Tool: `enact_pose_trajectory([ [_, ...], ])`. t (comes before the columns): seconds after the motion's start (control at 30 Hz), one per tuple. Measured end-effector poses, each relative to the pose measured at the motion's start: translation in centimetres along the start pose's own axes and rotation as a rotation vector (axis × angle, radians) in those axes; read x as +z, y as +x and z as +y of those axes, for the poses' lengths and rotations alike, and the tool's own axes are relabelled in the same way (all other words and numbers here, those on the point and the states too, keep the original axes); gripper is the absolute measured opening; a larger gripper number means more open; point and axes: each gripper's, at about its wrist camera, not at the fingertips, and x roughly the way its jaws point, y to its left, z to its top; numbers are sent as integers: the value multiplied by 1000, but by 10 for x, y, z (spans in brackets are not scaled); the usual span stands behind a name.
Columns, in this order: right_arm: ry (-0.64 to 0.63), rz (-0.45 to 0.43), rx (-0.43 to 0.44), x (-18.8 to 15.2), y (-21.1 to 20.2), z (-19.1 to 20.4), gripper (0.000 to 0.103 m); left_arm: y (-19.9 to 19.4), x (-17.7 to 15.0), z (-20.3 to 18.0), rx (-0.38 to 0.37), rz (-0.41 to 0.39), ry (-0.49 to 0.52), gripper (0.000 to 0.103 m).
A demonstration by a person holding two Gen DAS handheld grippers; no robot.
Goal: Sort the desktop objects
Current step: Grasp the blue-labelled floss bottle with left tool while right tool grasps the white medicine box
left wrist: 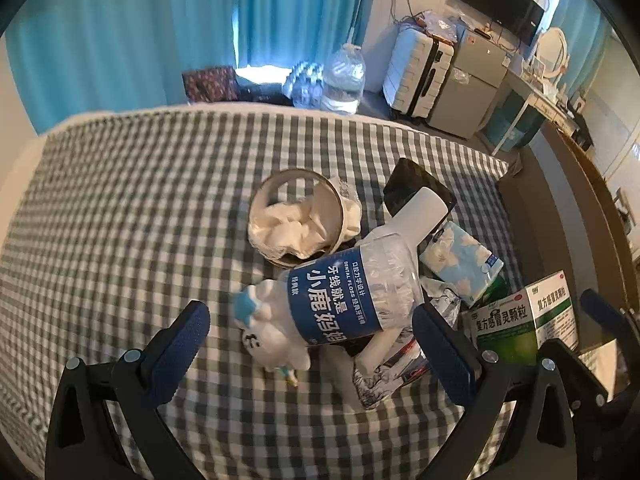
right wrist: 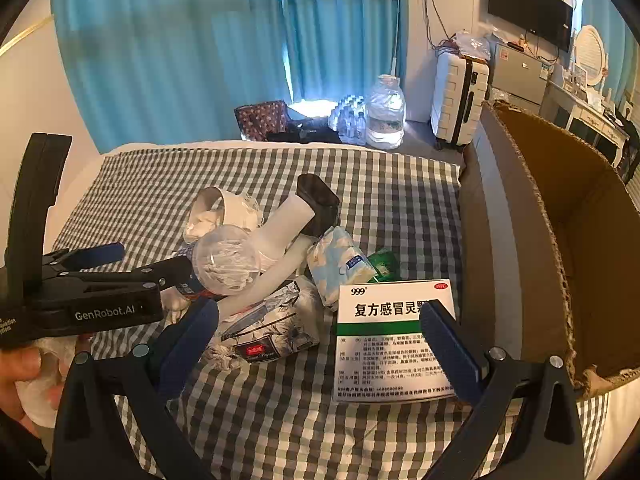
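A clear dental-floss bottle (left wrist: 352,288) with a blue label and white cap lies tilted on a white plush toy (left wrist: 272,332) on the checked sheet. My left gripper (left wrist: 314,332) is open just below the bottle, its pads apart from it; in the right wrist view the left gripper (right wrist: 154,260) reaches in beside the bottle (right wrist: 228,260). My right gripper (right wrist: 318,336) is open above a floral tissue pack (right wrist: 272,328) and a white and green medicine box (right wrist: 396,336), with its right finger in front of the box.
A paper tub (left wrist: 296,212) stuffed with tissue, a black case (left wrist: 408,184), a blue-white tissue pack (left wrist: 460,264) and a green packet (right wrist: 384,264) crowd the pile. An open cardboard box (right wrist: 560,240) stands at the right. A hand (right wrist: 24,364) holds the left gripper.
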Motion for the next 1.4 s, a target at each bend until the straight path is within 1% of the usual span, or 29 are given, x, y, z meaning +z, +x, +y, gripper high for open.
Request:
enact_pose_trajectory([
  [0.1, -17, 6, -32, -1, 5, 1, 101, 10, 3, 2, -42, 10, -34, 103],
  [0.23, -11, 7, -55, -1, 8, -4, 101, 16, 5, 6, -160, 27, -84, 103],
  [0.3, -4, 6, -64, -2, 10, -8, 101, 21, 6, 9, -190, 42, -95, 103],
  [0.4, 8, 20, -68, -4, 16, -12, 101, 29, 6, 8, -203, 68, -94, 103],
  [0.53, -13, 29, -83, -7, 22, -12, 101, 37, 7, 4, -252, 86, -98, 103],
  [0.6, -28, 28, -97, -6, 24, -11, 101, 42, 6, 1, -253, 89, -96, 103],
  [0.77, -56, 30, -127, -8, 29, -6, 101, 48, 14, -7, -226, 61, -59, 103],
  [0.87, -69, 38, -161, -9, 33, -4, 101, 53, 18, -8, -233, 63, -55, 103],
  [0.9, -74, 41, -170, -9, 34, -4, 102, 59, 19, -9, -259, 87, -56, 103],
  [0.93, -77, 41, -175, -9, 36, -2, 102, 71, 20, -10, -295, 134, -67, 103],
  [0.97, -80, 41, -174, -9, 37, -1, 102, 78, 20, -9, -310, 161, -77, 103],
  [1.0, -80, 38, -175, -9, 37, -1, 102, 87, 19, -8, -309, 186, -100, 103],
  [1.03, -81, 37, -176, -9, 37, -1, 102, 91, 19, -7, -297, 183, -112, 103],
  [1.1, -85, 34, -179, -10, 36, -1, 102, 89, 18, -11, -261, 144, -86, 103],
  [1.2, -99, 22, -152, -12, 35, 0, 103, 87, 12, -12, -217, 125, -76, 96],
  [1.3, -101, 25, -175, -13, 37, -1, 103, 81, 7, -8, -213, 95, -86, 94],
  [1.4, -100, 7, -131, -16, 33, -2, 103, 69, 2, -4, -172, 48, -84, 92],
])
